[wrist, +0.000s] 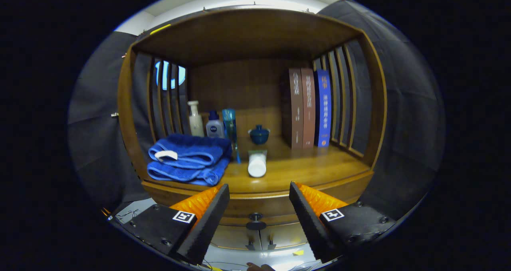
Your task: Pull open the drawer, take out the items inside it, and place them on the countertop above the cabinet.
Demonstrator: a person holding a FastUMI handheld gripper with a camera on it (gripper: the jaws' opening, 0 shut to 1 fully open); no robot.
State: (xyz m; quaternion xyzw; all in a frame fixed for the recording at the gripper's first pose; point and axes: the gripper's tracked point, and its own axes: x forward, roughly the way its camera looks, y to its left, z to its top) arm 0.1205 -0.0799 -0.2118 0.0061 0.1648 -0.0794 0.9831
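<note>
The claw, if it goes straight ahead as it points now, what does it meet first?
Probably the drawer front with its dark knob, which sits between the open claw fingers; depth is uncertain.

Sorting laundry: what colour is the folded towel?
Blue, seen in the gripper view: folded towel.

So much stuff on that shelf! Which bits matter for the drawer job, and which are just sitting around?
For the job:
- drawer, closed
- its dark knob
- countertop
- gripper, fingers open, holding nothing, knob just ahead between them

Just sitting there:
- folded blue towels
- three bottles
- white tube lying down
- small lidded cup
- three upright books
</note>
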